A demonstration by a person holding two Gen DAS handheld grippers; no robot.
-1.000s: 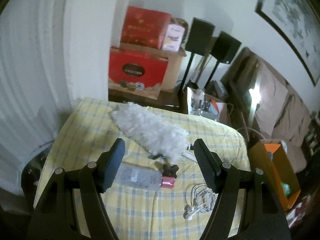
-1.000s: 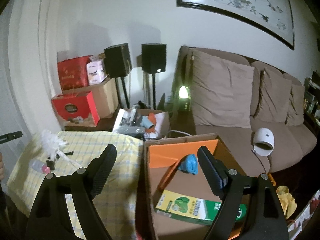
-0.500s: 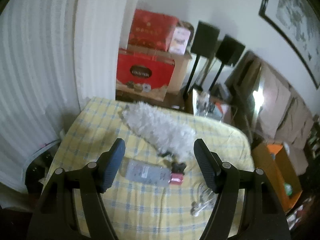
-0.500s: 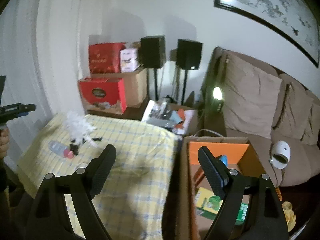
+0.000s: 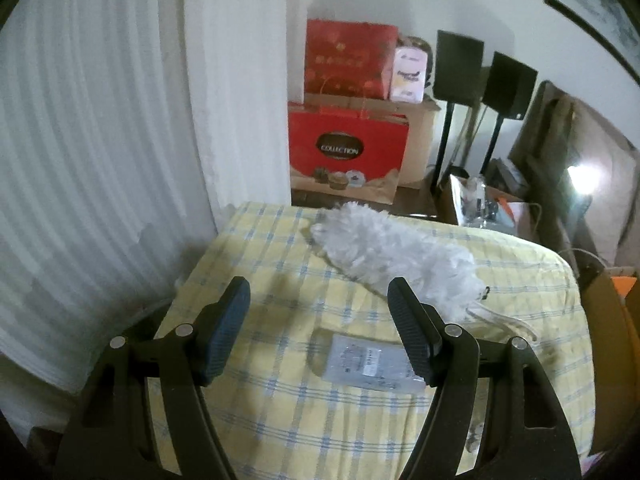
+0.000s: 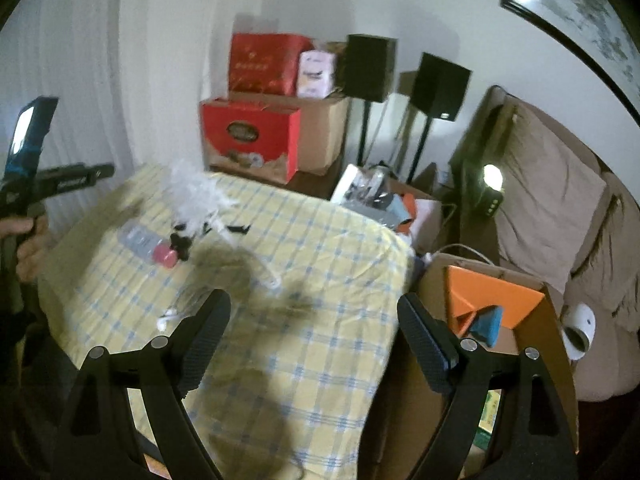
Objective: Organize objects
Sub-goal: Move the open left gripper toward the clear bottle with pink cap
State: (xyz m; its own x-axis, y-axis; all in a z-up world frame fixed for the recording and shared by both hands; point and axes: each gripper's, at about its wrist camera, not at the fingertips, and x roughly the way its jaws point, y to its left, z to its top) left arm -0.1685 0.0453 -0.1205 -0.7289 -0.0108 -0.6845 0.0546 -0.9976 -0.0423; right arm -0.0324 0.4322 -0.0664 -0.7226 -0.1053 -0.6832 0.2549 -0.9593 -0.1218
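A white feather duster (image 5: 394, 254) lies across the yellow checked tablecloth (image 5: 280, 412). A clear bottle with a grey label (image 5: 366, 360) lies just in front of it, partly behind my right finger. My left gripper (image 5: 320, 328) is open and empty above the table's left part. In the right wrist view the duster (image 6: 196, 196), the bottle with its pink cap (image 6: 150, 246) and white earphones (image 6: 170, 316) lie on the cloth. My right gripper (image 6: 312, 340) is open and empty over the table's right edge. A cardboard box (image 6: 496, 312) with an orange insert stands right of the table.
Red gift boxes (image 5: 346, 148) and two black speakers on stands (image 5: 480, 72) stand behind the table. A white curtain (image 5: 80, 160) hangs at the left. A brown sofa (image 6: 560, 208) with a white round object is at the right. A cluttered box (image 6: 380, 196) sits behind the table.
My left gripper has moved closer to the table and left, so the bottle's cap and the earphones left its view. My right gripper has swung left from the box toward the table.
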